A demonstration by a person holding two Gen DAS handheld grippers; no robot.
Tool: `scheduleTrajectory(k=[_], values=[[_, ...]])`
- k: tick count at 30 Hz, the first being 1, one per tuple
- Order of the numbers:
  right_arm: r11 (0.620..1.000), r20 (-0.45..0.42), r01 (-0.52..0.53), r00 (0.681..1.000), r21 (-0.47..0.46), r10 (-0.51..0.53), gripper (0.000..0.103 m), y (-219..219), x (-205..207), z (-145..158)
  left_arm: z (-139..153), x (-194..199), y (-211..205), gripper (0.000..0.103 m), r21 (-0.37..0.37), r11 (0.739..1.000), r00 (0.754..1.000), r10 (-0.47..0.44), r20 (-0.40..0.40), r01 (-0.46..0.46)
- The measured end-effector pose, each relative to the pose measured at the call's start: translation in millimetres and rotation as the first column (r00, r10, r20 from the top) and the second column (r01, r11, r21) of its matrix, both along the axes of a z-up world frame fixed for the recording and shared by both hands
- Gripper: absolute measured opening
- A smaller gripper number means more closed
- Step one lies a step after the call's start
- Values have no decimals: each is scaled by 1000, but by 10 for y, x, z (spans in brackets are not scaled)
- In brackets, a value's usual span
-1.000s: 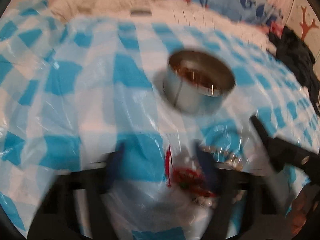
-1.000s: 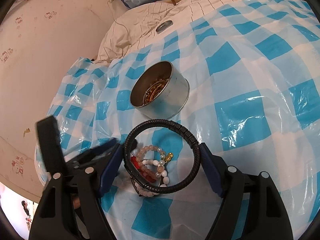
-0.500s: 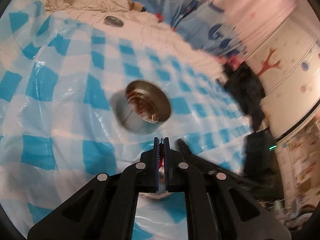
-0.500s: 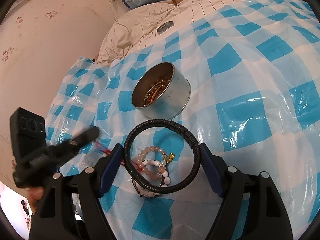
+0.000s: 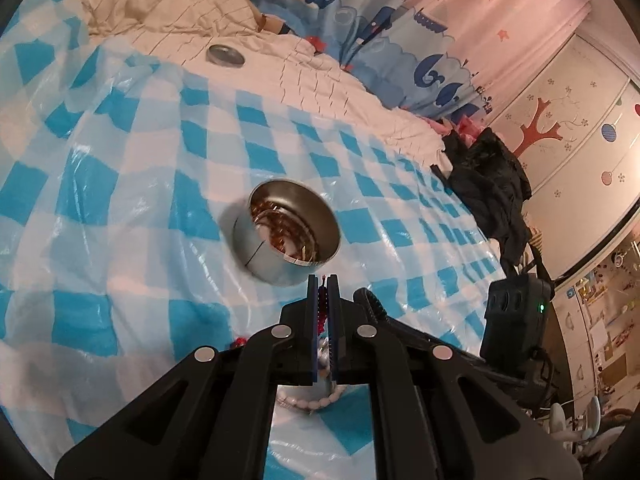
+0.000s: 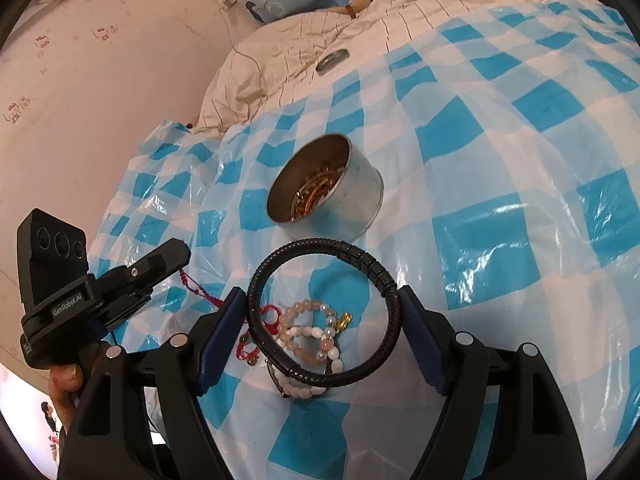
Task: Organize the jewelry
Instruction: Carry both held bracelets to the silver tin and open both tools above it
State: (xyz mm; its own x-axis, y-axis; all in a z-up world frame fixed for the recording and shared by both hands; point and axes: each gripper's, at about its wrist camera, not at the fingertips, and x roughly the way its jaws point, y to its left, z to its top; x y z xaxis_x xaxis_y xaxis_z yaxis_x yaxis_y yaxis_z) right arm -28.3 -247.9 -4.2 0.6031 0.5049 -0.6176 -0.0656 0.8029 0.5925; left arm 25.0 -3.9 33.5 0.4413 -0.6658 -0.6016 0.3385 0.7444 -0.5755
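- Nearest, in the right wrist view, the right hand-held gripper (image 6: 323, 330) stands wide. A black braided bracelet (image 6: 374, 276) spans the gap between its blue pads, which seem to touch it on both sides.
- Inside that ring lies a heap of pink and white bead bracelets (image 6: 310, 330) on a blue-and-white checked plastic sheet (image 6: 500, 200) spread over a bed.
- To the left, the left hand-held gripper (image 6: 182, 256) is closed narrow on a thin red string bracelet (image 6: 200, 290), whose far end trails back into the heap.
- Just beyond stands an open round metal tin (image 6: 324, 188), already holding golden-brown jewelry.
- Farther back, a small metal lid (image 6: 332, 58) rests on the cream quilt (image 6: 280, 48).
- Risk, as a judgement: lifting the red string may drag snagged beads along; the tin could tip on soft bedding if knocked.
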Motion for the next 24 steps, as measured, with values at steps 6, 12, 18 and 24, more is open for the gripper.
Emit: scheduleTrajectory(k=[6,12,18,24], values=[[999,52,39,998,-23,-37,74,-68,-21,117,128,151,-212,3,-46,999,999,4,43,-2],[996,95,52,994,-69,-45,74,-61,-13,229,168,477,-401,3,-82,995,994,65,89,-58],[988,140,48,990,-144,-27,74,52,93,345,-175,776,-380,18,9,984,984,176,-6,-176],[968,183,26,983,-250,20,74,256,342,449,-157,755,-114,61,17,965,964,263,-42,-263]])
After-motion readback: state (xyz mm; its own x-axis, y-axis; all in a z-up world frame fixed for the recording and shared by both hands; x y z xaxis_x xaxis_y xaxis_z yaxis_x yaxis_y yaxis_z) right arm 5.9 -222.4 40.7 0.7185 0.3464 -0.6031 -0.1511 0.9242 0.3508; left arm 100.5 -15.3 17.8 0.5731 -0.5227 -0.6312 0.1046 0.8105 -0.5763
